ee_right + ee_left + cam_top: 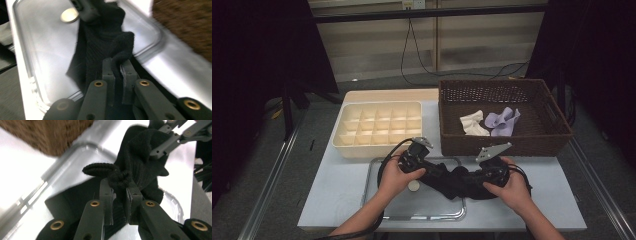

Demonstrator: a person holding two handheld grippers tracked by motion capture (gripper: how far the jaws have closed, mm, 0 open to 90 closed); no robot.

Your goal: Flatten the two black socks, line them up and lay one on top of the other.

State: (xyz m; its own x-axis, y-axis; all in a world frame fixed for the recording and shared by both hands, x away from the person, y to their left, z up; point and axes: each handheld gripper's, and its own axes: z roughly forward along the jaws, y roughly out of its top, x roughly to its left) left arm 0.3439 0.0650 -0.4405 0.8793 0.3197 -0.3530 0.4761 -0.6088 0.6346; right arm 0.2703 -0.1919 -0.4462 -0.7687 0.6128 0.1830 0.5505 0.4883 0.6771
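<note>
The black sock hangs stretched between the two claws over the clear tray, its long axis running roughly from 9 to 3 o'clock across the high view, sagging a little in the middle. In the left gripper view the left claw is closed tight on a bunched end of the knit fabric, with a rolled loop of it sticking out toward 10 o'clock; which end of the sock that is, cuff or toe, is hard to tell. In the right gripper view the right claw is likewise pinched shut on a fold of the other end. A small round white disc lies on the tray just below the left hand. The tray sits on the pale worktop. At 11 o'clock from the sock stands a cream compartment box, at 1 o'clock a brown wicker basket holding a white sock and a lilac one.
</note>
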